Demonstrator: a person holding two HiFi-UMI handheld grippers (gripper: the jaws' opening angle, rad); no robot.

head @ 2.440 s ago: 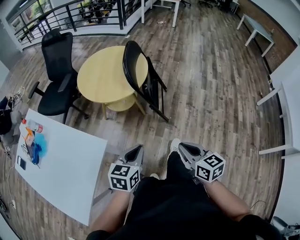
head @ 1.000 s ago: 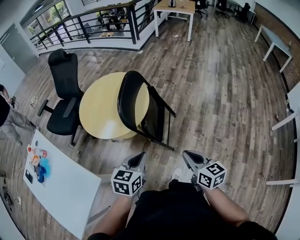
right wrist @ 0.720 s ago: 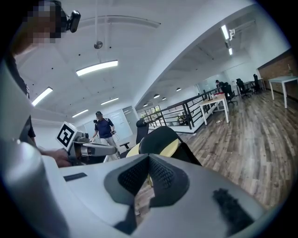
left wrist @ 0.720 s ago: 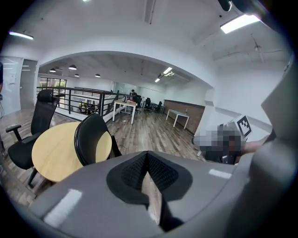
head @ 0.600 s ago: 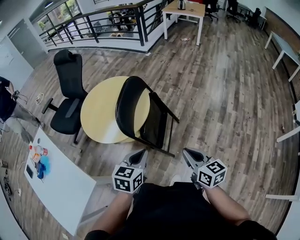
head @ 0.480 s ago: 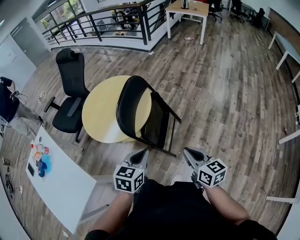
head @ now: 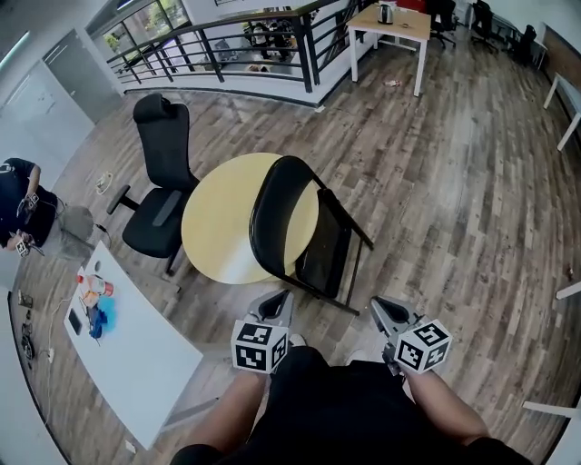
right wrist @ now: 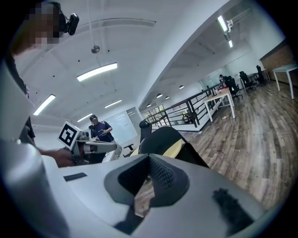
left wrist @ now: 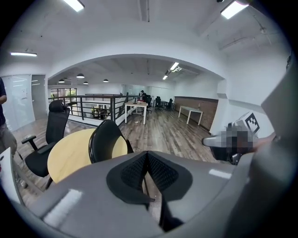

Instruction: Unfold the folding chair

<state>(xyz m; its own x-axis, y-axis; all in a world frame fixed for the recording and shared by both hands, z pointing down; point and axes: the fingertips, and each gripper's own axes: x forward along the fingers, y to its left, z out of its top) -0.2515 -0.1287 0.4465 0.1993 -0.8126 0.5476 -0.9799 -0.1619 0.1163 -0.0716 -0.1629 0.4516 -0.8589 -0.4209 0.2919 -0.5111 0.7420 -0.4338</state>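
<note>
A black folding chair [head: 304,232] stands folded, leaning against the round yellow table [head: 222,227]; its curved back shows in the left gripper view [left wrist: 104,139] and the right gripper view [right wrist: 160,139]. My left gripper [head: 280,301] hangs just short of the chair's near legs, shut and empty. My right gripper [head: 384,309] is off the chair's right foot, also shut with nothing in it. Both are held close to my body, a little apart from the chair.
A black office chair [head: 163,182] stands left of the round table. A white table [head: 136,359] with small items lies at my left. A railing [head: 236,41] and a wooden desk [head: 399,27] are at the back. A person [head: 18,204] stands far left.
The folding chair and round table have come nearer and shifted right in the head view. Both grippers have stayed shut and moved forward toward the chair.
</note>
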